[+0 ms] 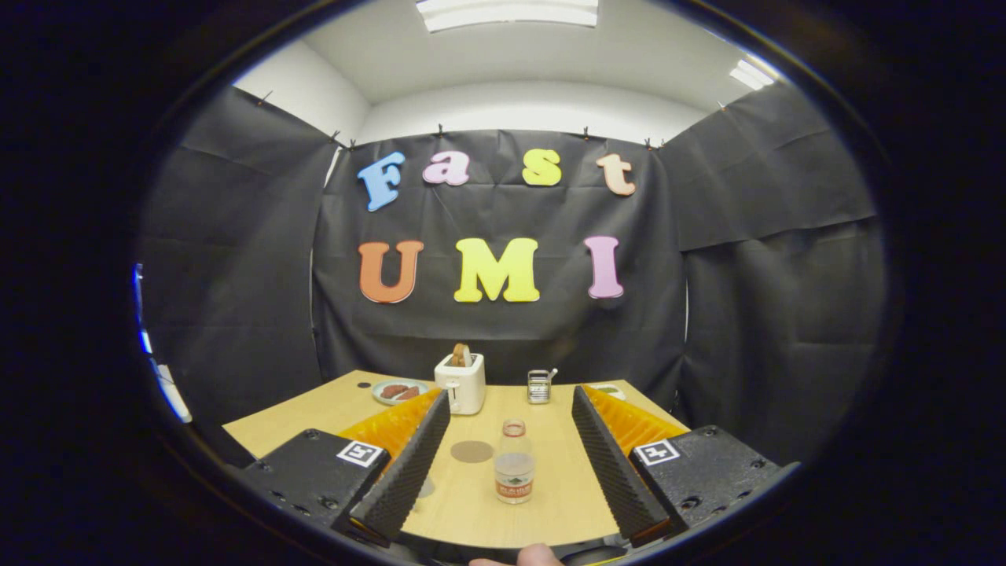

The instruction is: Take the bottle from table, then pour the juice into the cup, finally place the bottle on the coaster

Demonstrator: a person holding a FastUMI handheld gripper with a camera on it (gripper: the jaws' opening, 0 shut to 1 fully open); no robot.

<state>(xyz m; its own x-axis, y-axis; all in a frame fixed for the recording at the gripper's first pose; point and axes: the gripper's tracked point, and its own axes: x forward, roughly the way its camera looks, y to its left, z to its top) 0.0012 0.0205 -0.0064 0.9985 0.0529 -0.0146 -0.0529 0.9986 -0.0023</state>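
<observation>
- We have the table [314, 413] running from under the tongs to the booth wall, light wood. Everything the task needs sits on it.
- The tongs [511, 405] are spread wide with nothing held. Both fingers are clear of any object and there's bare table between them.
- The relation that matters: the bottle [514, 464] stands between the two fingers, slightly right of the midline and a little ahead. It's upright, long axis vertical, cap on top. We judge a straight push forward brings the fingers to either side of it, then they close across the body.
- The coaster [471, 451], a flat brown disc, lies just left of the bottle and slightly beyond it, also between the fingers. It's near the bottle but not touching.
- Further back: a toaster [462, 381] with bread in the slot, a plate [398, 391] to its left, and a small metal holder [539, 386] to the right.
- Hard to make out: we can't pick out the cup with any confidence. A faint pale round shape shows by the left finger's inner edge, mostly hidden by it. It could be a clear cup, but we can't tell.
- The bottle's juice level is unreadable because the body looks clear. The label is too small to matter.
- A fingertip [538, 555] of the person's hand shows at the base of the tongs, cut off.
</observation>
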